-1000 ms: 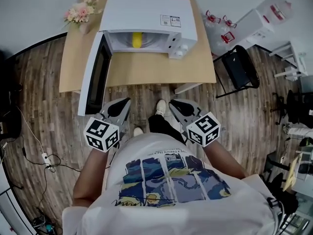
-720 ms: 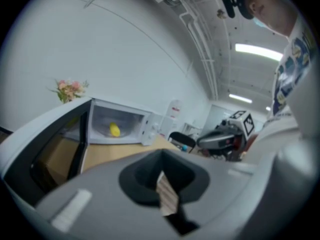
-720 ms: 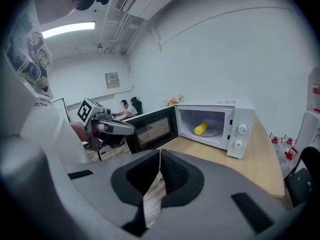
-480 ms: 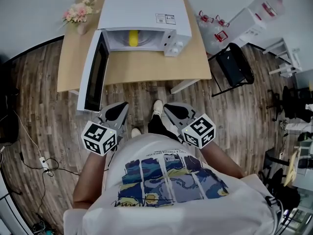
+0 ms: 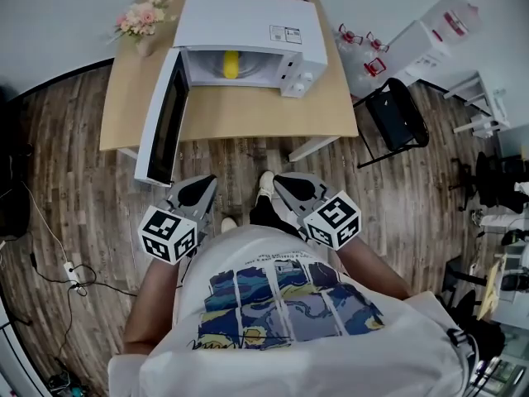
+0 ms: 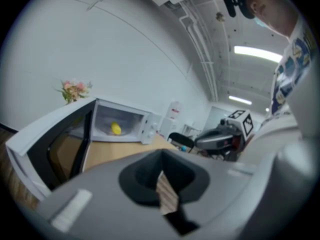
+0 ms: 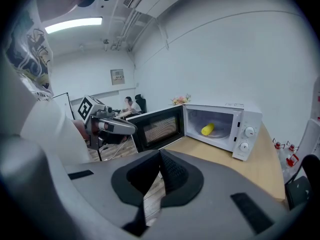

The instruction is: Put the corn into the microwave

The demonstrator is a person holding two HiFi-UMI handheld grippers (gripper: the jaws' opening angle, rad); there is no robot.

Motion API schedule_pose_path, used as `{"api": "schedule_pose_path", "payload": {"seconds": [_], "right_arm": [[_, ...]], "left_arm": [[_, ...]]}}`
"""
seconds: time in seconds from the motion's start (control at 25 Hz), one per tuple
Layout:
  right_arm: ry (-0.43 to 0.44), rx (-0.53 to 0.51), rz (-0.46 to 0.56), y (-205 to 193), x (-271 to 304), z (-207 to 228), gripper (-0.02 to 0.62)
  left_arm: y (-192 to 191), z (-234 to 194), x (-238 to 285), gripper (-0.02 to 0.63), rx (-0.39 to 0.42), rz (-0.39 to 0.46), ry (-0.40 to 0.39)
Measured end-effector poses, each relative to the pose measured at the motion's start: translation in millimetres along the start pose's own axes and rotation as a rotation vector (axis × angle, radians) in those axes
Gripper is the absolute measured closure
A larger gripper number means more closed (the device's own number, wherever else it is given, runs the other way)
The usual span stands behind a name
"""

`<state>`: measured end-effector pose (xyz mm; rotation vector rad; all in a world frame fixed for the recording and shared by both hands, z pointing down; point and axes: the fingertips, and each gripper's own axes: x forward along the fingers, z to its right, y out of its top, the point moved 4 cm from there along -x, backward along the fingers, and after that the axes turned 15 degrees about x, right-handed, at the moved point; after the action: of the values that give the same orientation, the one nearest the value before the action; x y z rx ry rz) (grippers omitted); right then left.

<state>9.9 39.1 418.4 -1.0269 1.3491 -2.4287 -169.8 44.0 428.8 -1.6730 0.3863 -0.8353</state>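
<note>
Holding nothing — left gripper [image 5: 207,181] and right gripper [image 5: 281,181] fingers [image 7: 173,172] pressed together.

Pink flowers [image 5: 142,16] stand on the table [image 5: 248,124]; black chair [image 5: 395,114] beside it.

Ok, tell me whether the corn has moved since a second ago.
No. The corn lies at the same spot as before, near the middle of the open microwave's cavity, between its side walls.
</note>
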Motion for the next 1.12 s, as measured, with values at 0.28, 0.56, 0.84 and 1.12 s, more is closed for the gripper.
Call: {"api": "schedule_pose_path", "payload": {"seconds": [0.28,0.56,0.84,1.12], "right_arm": [[0.008,-0.017,-0.005,-0.3,3.4,-2.5,0.586],[-0.002,-0.024,-0.003,-0.9,-0.5,-0.9,0.586],[-0.011,-0.033,0.003,-3.3,-5.7,-0.1,0.586],[-0.01,-0.037,-0.003,-5.9,-6.9,0.3,0.586]], "left_arm": [[-1.2,-0.7,-1.5,0.598,0.004,0.0,0.006],[0.2,1.3,4.5,0.598,0.011,-0.001,-0.006],[-0.3,4.5,7.9,0.598,0.018,-0.006,-0.013],[-1.7,5.6,9.9,0.598,0.018,-0.013,-0.014]]}}
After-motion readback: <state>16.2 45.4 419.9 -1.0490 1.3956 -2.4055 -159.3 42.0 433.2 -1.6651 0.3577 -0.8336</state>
